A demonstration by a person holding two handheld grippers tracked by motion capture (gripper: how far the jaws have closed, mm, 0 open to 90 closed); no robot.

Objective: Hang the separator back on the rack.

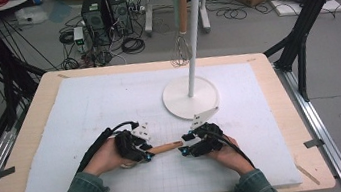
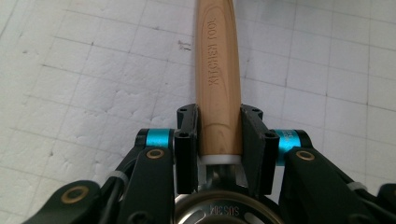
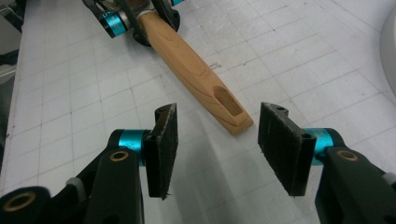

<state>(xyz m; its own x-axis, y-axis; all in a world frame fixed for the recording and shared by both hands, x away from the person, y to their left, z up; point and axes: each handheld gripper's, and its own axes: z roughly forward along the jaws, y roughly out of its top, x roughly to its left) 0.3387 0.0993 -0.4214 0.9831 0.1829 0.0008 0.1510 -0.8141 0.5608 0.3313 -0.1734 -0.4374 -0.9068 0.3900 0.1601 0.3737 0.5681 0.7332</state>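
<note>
- Currently the left gripper [image 1: 142, 150] pinches the light wooden tapered handle [image 2: 218, 79] of a kitchen utensil near its metal end; in the left gripper view both black jaws press on its sides, and the words "KITCHEN TOOL" run along the wood.
- That handle [image 1: 165, 147] lies low over the white gridded foam mat [image 1: 84, 108], stretching between the two grippers.
- Meanwhile the right gripper [image 1: 186, 143] stands spread, its ribbed pads [image 3: 280, 140] apart, with the handle's slotted free tip [image 3: 227, 105] just ahead of the gap, untouched.
- Behind them, a white round-based utensil stand [image 1: 191, 95] rises from the mat, with a wooden-handled wire whisk [image 1: 181, 34] hanging from its top.
</note>
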